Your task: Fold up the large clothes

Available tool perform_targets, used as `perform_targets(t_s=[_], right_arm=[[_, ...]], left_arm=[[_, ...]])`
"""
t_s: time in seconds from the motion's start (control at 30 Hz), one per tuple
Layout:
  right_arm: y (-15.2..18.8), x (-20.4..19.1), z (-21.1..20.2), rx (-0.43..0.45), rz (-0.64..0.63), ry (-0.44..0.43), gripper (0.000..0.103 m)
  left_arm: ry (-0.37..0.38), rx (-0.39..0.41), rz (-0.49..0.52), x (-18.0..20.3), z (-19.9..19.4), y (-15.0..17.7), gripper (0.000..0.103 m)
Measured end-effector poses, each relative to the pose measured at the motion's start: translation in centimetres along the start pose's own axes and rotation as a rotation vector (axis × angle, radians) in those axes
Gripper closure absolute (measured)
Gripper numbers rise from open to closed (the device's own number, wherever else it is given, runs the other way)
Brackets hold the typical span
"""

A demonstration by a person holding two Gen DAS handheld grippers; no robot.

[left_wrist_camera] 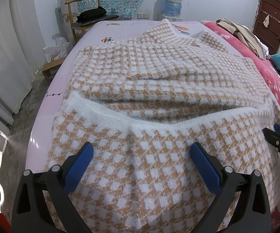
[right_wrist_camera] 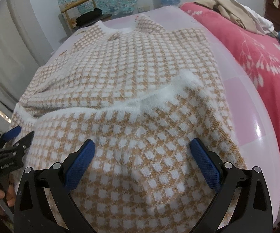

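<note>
1. Fuzzy tan-and-white checked knit, the sweater, is spread over most of both frames, laid on a glossy pale pink sheet; its white-trimmed hem is turned up over the body, running across the middle of the left wrist view.
2. At the upper left of the left wrist view, a wooden chair with a black bundle on its seat is seen beside white curtains.
3. At the lower centre of that view, the left gripper is held above the folded-over knit with its blue pads spread wide, nothing clasped between them.
4. In the right wrist view, the right gripper is likewise seen at lower centre, pads parted and released over the cloth.
5. At the right of both frames, a red blanket with a white leaf print is shown, with beige clothes piled on it at the upper right.
</note>
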State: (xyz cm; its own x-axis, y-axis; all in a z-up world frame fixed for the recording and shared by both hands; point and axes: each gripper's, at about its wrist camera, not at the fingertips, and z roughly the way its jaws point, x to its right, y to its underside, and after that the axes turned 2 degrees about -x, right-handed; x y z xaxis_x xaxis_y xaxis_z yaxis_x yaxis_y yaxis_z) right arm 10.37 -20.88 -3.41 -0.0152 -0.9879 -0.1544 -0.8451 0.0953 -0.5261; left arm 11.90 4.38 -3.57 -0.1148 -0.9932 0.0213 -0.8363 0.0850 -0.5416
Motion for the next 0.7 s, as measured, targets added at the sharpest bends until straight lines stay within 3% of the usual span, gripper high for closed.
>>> perform_targets(t_s=[0.27,0.43,0.57,0.7], right_arm=[[1.2,0.8,-2.2,-0.017,-0.058,-0.049,0.008],[0.1,3.6,-5.2,0.116,-0.015,0.057,0.01],[-1.1,5.5,-5.0,0.122,0.03,0.108,0.024],[-1.3,6.4,-3.5,0.079,0.037,0.141,0.043]], left_arm=[[0.014,0.032,0.009,-0.1,0.1,0.2,0.004],[0.047,0.052,0.03,-0.2,-0.2,0.5,0.005],[0.099,0.144,0.038,-1.3,-2.3,0.5,0.004],[0.004,0.241,0.03,-3.5,-4.5,-0.4,0.006]])
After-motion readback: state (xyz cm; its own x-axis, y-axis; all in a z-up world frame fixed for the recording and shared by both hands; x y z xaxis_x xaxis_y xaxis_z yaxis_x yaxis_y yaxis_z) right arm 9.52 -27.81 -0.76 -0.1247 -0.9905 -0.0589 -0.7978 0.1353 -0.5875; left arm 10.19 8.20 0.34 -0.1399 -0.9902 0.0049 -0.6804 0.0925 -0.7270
